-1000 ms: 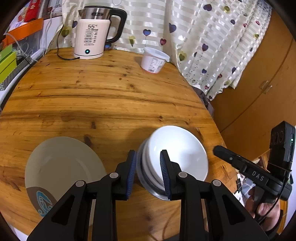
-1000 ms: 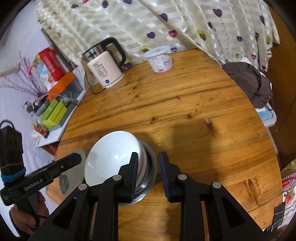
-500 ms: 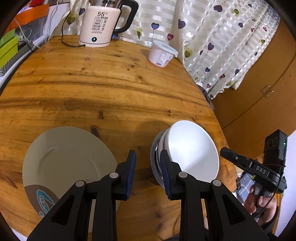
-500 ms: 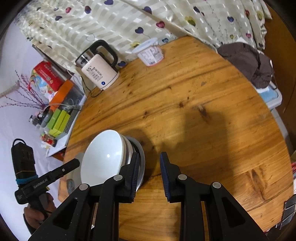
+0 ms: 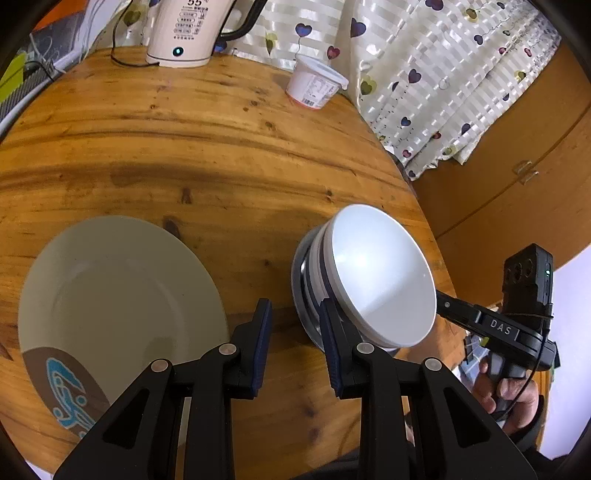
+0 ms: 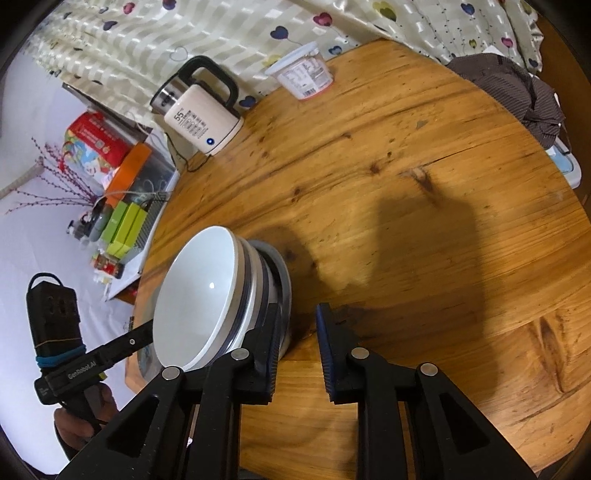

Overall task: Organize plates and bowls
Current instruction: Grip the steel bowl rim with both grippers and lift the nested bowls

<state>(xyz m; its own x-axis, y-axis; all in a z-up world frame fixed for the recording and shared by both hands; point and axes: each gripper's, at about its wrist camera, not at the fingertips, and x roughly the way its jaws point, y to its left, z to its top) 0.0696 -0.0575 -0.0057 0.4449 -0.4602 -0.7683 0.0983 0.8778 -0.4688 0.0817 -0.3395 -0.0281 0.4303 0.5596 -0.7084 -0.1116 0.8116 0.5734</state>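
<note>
A stack of white bowls point(image 5: 380, 277) nested in a steel bowl point(image 5: 301, 295) sits near the round wooden table's point(image 5: 221, 155) front edge, between my two grippers. My left gripper point(image 5: 294, 315) is just left of the stack. Its right finger point(image 5: 328, 325) lies against the stack's side, and only bare wood shows between its jaws. A cream plate point(image 5: 110, 295) with a brown and blue pattern lies to its left. My right gripper point(image 6: 299, 314) is on the other side of the white bowls point(image 6: 199, 291). Its left finger point(image 6: 271, 332) overlaps the steel bowl point(image 6: 282, 273). Its jaws are closing with nothing between them.
An electric kettle point(image 5: 184, 33) point(image 6: 199, 118) with its cord and a white plastic tub point(image 5: 314, 85) point(image 6: 304, 74) stand at the table's far side by a heart-print curtain point(image 5: 443, 74). A dark cloth point(image 6: 524, 88) lies beyond the right edge. Coloured boxes point(image 6: 122, 221) sit off the left edge.
Both grippers have come down closer to the table. In the left wrist view the stack has shifted from behind the fingers to right of them. The right jaws have narrowed slightly.
</note>
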